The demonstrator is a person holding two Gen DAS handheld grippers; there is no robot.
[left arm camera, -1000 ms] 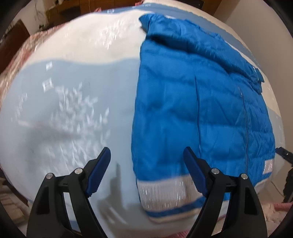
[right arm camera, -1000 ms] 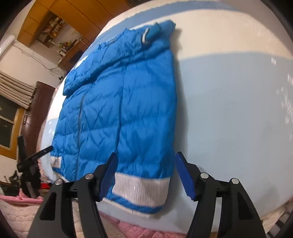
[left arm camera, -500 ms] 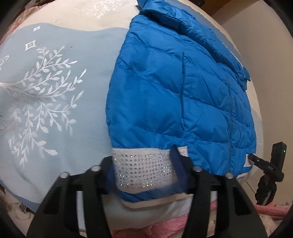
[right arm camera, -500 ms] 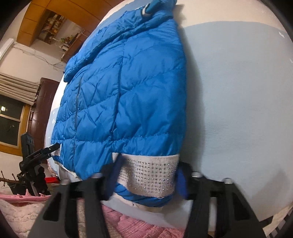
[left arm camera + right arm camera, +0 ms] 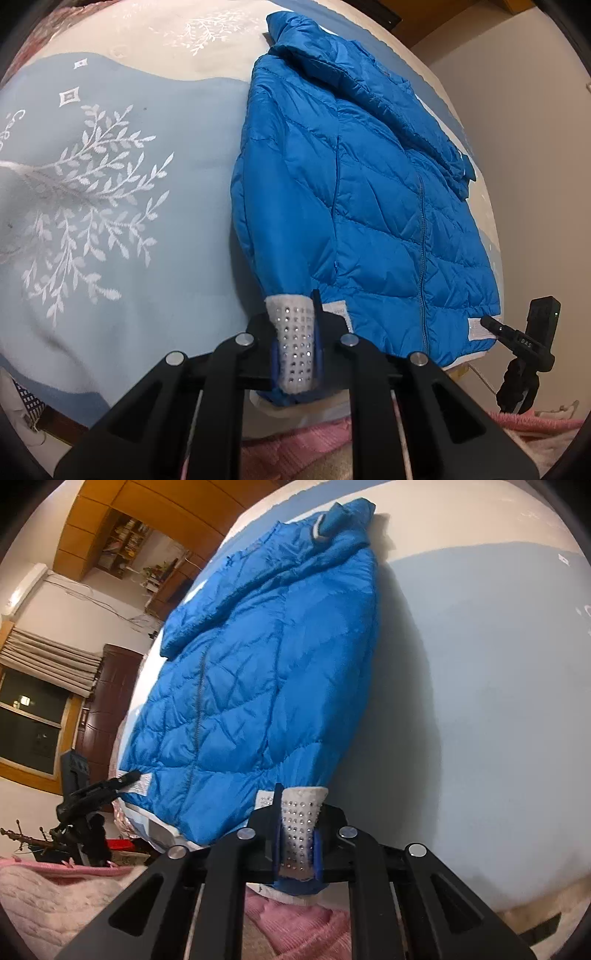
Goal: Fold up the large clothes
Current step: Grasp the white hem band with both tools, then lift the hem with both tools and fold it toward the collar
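Note:
A blue quilted jacket [image 5: 369, 203] lies flat, zip side up, on a pale blue bedspread [image 5: 110, 229]. In the left wrist view its near left sleeve ends in a white studded cuff [image 5: 293, 347]. My left gripper [image 5: 295, 328] is closing tight on that cuff, and the pads squeeze it into a narrow strip. The right wrist view shows the jacket [image 5: 266, 664] from the other side. There my right gripper [image 5: 297, 838] is closing on the other white studded cuff [image 5: 301, 808], which is pinched between its blue pads.
A black device on a stand [image 5: 532, 343] sits off the bed's edge by the jacket's far hem corner, and a similar black stand [image 5: 81, 794] shows in the right wrist view. Pink knitted fabric [image 5: 55, 886] lies below the grippers. A window [image 5: 33, 716] and shelves [image 5: 125, 542] are behind.
Both grippers went from wide open above the bedspread to closed on the white studded cuffs. Each moved in toward the jacket's near edge, and the cuffs are now bunched between the pads.

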